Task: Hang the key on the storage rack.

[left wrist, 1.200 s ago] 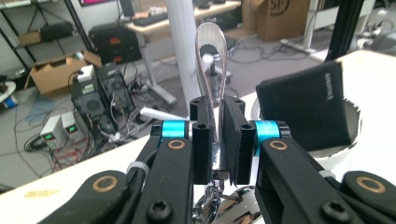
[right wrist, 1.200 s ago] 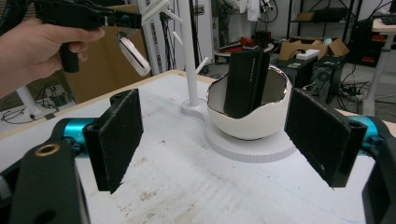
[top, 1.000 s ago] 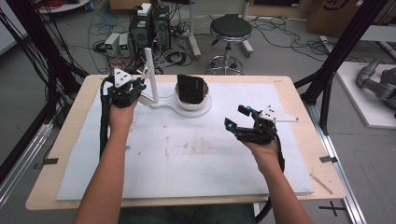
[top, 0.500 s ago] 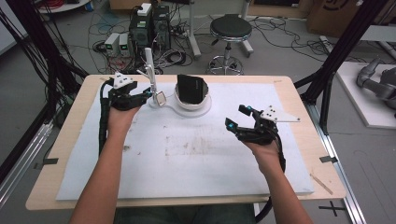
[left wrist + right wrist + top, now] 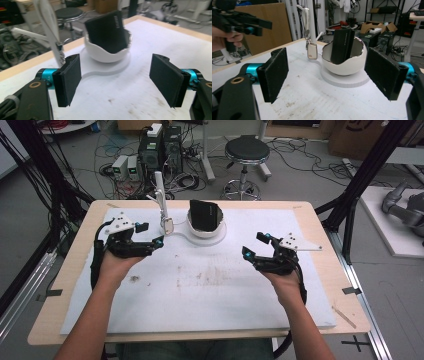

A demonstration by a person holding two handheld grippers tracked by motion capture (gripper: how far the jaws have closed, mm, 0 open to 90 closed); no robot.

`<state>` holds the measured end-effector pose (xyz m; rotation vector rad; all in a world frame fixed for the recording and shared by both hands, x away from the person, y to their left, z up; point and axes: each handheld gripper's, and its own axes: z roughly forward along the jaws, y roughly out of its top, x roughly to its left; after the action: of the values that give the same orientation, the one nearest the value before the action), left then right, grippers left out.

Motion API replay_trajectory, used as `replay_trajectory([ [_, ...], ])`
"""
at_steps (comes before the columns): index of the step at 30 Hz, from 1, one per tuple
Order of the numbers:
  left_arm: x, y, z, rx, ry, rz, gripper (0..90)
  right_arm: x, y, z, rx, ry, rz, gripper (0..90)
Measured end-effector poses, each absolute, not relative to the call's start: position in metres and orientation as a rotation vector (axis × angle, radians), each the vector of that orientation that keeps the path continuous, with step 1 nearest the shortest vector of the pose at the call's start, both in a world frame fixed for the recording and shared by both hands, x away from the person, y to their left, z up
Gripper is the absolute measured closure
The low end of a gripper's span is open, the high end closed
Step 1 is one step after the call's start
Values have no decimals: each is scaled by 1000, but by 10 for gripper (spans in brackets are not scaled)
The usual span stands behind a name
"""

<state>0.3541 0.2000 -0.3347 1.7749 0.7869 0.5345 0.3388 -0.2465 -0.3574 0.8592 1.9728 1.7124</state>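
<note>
A white bowl [image 5: 206, 228] is seen at the far middle of the table [image 5: 320, 285], seated on a flat white base [image 5: 192, 238] that runs out toward the left. 1 black wallet [image 5: 204, 214] is stood inside the bowl, tilted, with its upper part well above the rim. In the left gripper view the bowl's rim [image 5: 107, 53] is shown as wavy, and the wallet [image 5: 106, 30] is leaned against the back wall. Whether anything else lies in the bowl cannot be told.

A thin white stand [image 5: 160, 195] is mounted at the left end of the base. A key fob [image 5: 167, 226] is hung from it, close to the base and just beside the bowl; in the right gripper view the fob [image 5: 312, 50] is seen hanging clear of the bowl [image 5: 343, 62].

The left gripper [image 5: 152, 234] is held over the left part of the table, near the fob and the stand, touching neither. Its 2 jaws are spread wide apart with nothing between them.

The right gripper [image 5: 256, 246] is held over the right part of the table, well apart from the bowl. Its 2 jaws are likewise spread wide, and nothing is gripped.

A white sheet [image 5: 210, 290] is laid over the tabletop, marked with faint smudges near its middle.
</note>
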Motion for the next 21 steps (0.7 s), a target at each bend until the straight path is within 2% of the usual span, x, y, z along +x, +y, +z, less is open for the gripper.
replay_trajectory([
  [8,332,217,-359,1755,740,450,236,340,-247,-360,865,1989,1690,197],
  [16,332,222,-372,1734,726,402,206,343,-250,-367,891,2008,1668,197],
  [21,332,218,-375,1756,711,418,204,343,-247,-367,878,2011,1654,197],
])
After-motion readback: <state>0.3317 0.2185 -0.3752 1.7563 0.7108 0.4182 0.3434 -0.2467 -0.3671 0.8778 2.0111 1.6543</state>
